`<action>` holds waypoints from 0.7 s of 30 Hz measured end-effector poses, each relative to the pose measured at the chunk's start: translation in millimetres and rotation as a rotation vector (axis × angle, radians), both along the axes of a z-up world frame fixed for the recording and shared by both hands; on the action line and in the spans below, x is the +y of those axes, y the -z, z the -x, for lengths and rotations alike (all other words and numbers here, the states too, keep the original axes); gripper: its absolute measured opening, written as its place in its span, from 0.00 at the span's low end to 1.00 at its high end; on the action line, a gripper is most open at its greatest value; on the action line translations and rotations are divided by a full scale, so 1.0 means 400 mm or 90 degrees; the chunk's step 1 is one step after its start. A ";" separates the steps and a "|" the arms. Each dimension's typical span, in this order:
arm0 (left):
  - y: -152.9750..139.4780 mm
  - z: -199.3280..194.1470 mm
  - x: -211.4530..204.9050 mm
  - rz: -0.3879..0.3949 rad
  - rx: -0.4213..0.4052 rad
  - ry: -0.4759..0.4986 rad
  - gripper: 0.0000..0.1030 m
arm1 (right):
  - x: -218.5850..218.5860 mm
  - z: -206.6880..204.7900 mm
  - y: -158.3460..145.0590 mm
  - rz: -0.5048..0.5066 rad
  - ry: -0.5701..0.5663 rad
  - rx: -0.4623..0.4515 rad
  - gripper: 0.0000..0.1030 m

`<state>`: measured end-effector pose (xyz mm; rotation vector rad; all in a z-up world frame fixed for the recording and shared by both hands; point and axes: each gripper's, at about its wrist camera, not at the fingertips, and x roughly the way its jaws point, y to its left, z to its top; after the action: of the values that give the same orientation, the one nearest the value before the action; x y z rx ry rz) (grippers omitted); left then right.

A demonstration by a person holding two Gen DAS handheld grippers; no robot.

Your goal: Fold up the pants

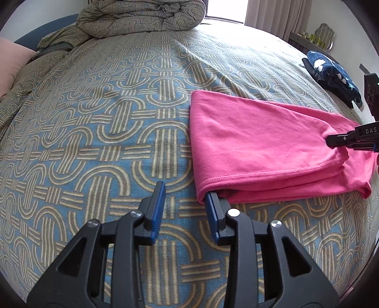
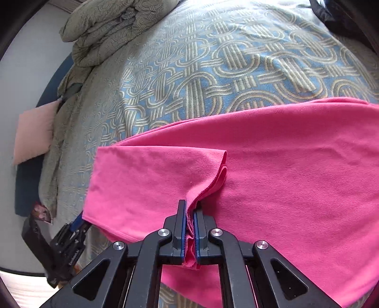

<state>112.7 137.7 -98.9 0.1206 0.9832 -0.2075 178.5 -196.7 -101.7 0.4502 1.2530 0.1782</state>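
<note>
Right up against the lens, the left gripper point(image 1: 184, 201) stands with its blue pads apart, nothing pinched between them; the pad at 3 o'clock just touches the near corner of the pink pants point(image 1: 255, 147), its tip tucked under the hem, while the other pad hangs over bare bedspread point(image 1: 94, 118). That patterned blue-and-tan bedspread fills the frame, a bunched duvet point(image 1: 142, 16) piled at 12 o'clock, a dark blue garment point(image 1: 331, 71) out at 2 o'clock. The pants lie flat on the bed, already doubled over, their long axis running from the left gripper's corner out toward 3 o'clock. There, at the far end, the right gripper point(image 1: 331, 142) is pressed together on a gathered bunch of pink cloth; from its own camera the right gripper point(image 2: 189, 213) shows several layers squeezed between the pads. So the right hand owns one end, the left sits nearest the loose corner, and by my reckoning the next fold turns on the left pads closing on that corner
</note>
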 end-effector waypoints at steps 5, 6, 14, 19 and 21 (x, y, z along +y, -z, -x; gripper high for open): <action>0.001 0.020 0.014 -0.016 -0.002 0.003 0.50 | 0.012 0.004 -0.031 0.107 -0.012 -0.046 0.04; 0.000 0.026 0.015 -0.024 -0.002 0.003 0.50 | 0.009 0.004 -0.025 0.103 -0.011 -0.039 0.04; -0.028 0.045 0.045 -0.029 0.003 -0.022 0.50 | -0.040 0.020 -0.018 0.088 0.013 -0.018 0.18; -0.105 0.015 -0.007 0.027 -0.037 0.005 0.50 | -0.032 0.059 -0.079 0.076 -0.005 -0.074 0.18; -0.126 -0.007 -0.052 0.047 -0.047 0.025 0.50 | 0.002 0.069 -0.094 0.035 -0.043 -0.086 0.18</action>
<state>115.4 117.0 -48.5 0.0793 0.8988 -0.2734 150.9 -195.9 -64.2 0.3431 1.1386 0.2279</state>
